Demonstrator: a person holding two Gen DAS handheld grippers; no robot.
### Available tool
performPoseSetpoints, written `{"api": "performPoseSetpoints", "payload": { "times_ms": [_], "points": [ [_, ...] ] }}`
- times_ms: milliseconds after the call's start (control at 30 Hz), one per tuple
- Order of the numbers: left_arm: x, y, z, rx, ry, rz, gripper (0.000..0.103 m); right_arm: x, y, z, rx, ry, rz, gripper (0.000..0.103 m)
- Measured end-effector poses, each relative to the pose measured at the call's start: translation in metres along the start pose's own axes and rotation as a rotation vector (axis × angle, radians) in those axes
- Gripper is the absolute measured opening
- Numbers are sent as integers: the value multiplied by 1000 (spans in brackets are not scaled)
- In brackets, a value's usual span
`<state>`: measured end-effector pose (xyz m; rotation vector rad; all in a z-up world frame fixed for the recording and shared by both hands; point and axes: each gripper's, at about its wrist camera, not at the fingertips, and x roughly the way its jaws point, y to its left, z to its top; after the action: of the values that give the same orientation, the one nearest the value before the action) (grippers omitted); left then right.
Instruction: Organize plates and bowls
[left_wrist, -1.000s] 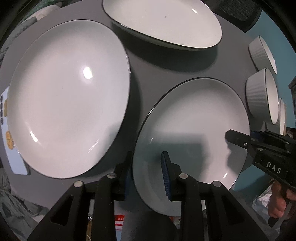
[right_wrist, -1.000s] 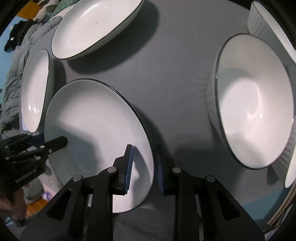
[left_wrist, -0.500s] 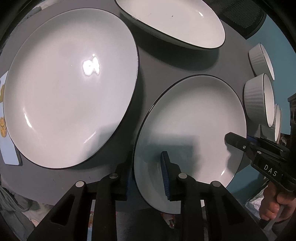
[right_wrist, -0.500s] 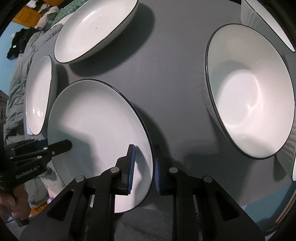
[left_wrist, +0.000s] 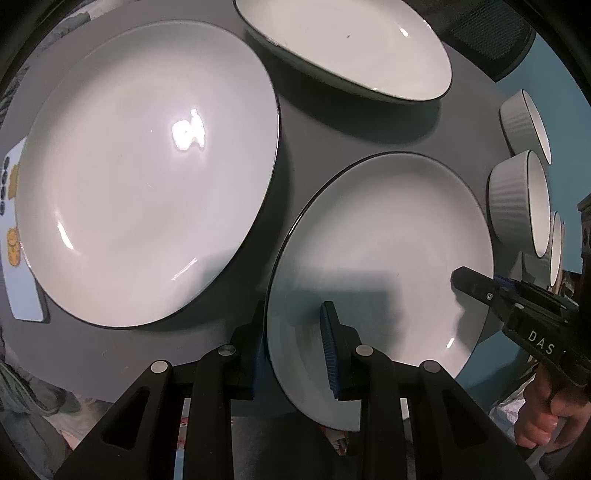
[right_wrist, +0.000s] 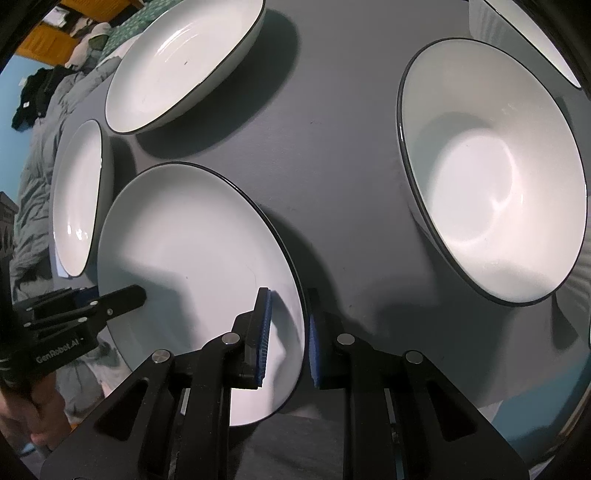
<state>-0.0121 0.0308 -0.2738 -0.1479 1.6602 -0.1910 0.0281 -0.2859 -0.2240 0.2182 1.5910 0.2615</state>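
Note:
A white plate with a dark rim (left_wrist: 388, 236) is held off the dark table between both grippers. My left gripper (left_wrist: 295, 347) is shut on its left rim. My right gripper (right_wrist: 288, 332) is shut on its right rim; the plate also shows in the right wrist view (right_wrist: 192, 251). A larger white plate (left_wrist: 147, 166) lies on the table to the left. A deep oval dish (left_wrist: 347, 48) lies at the back. A white ribbed bowl (right_wrist: 491, 173) stands to the right, and ribbed bowls (left_wrist: 517, 199) line that edge.
A phone in a pale case (left_wrist: 18, 258) lies partly under the large plate's left edge. Grey bedding (right_wrist: 40, 155) lies beyond the table (right_wrist: 332, 155). The table's near edge runs just under the held plate.
Both grippers have lifted the held plate a little and shifted left; the large plate now looms closer in the left wrist view. Both grips are unchanged.

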Motion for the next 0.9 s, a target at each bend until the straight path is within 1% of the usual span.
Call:
{"api": "performPoseSetpoints", "payload": {
  "times_ms": [67, 167, 300, 500, 633, 733, 767, 900],
  "points": [
    [-3, -3, 1, 6, -6, 6, 26, 1, 7, -1, -7, -4, -5, 17],
    [-3, -11, 12, 2, -5, 2, 26, -1, 9, 1, -5, -9, -2, 16],
    [-13, -12, 21, 7, -23, -2, 26, -14, 11, 10, -5, -32, 18, 15],
    [-21, -11, 40, 7, -52, 2, 27, -23, 21, 28, -29, -58, 18, 14],
    [-28, -9, 62, 7, -77, 11, 27, -26, 24, 46, -37, -73, 41, 13],
    [-32, -8, 80, 7, -102, 22, 27, -31, 30, 60, -51, -85, 39, 13],
    [-40, -5, 95, 5, -109, 23, 27, -32, 32, 65, -54, -88, 40, 13],
    [-43, -1, 125, -6, -128, 36, 28, -34, 39, 90, -74, -99, 40, 13]
  ]
}}
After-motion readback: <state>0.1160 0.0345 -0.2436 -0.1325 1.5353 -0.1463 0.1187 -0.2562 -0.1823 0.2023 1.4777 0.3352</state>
